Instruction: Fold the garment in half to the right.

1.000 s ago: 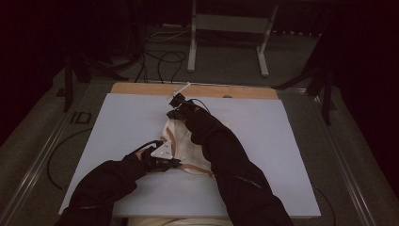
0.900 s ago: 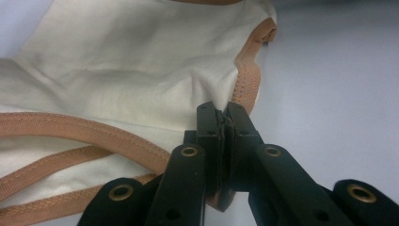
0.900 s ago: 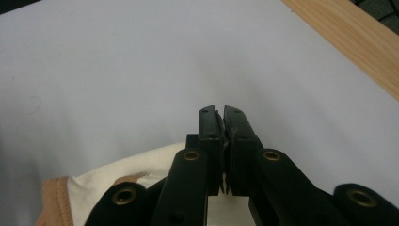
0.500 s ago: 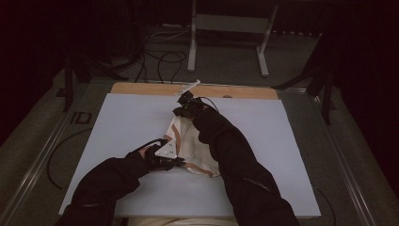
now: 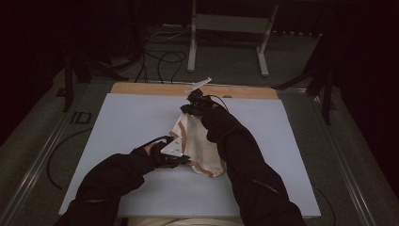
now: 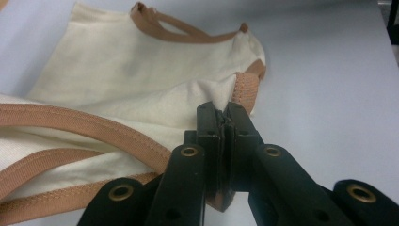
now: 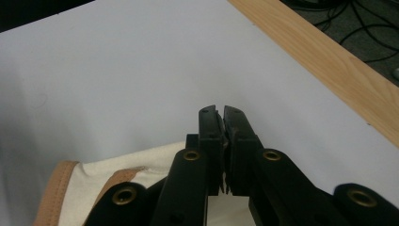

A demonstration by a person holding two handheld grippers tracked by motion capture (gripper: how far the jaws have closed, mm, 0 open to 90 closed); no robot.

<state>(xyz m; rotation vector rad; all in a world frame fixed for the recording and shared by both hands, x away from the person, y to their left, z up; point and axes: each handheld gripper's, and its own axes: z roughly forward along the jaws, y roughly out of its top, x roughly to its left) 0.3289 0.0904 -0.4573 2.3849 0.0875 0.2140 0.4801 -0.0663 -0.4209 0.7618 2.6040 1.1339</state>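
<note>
Currently: cream cotton garment with tan ribbed trim (image 5: 200,146), light and limp, best pinched at edges; left tongs (image 6: 223,115) and right tongs (image 7: 222,117) both clenched on its fabric.

I'm seeing the garment (image 5: 200,146) lying on the table (image 5: 127,122), around its middle. My left hand-held gripper (image 5: 181,160) is sitting at the garment's near left edge, while my right hand-held gripper (image 5: 190,107) is sitting at its far end, near the table's far edge. A stand (image 5: 226,28) is standing on the floor beyond the table.
</note>
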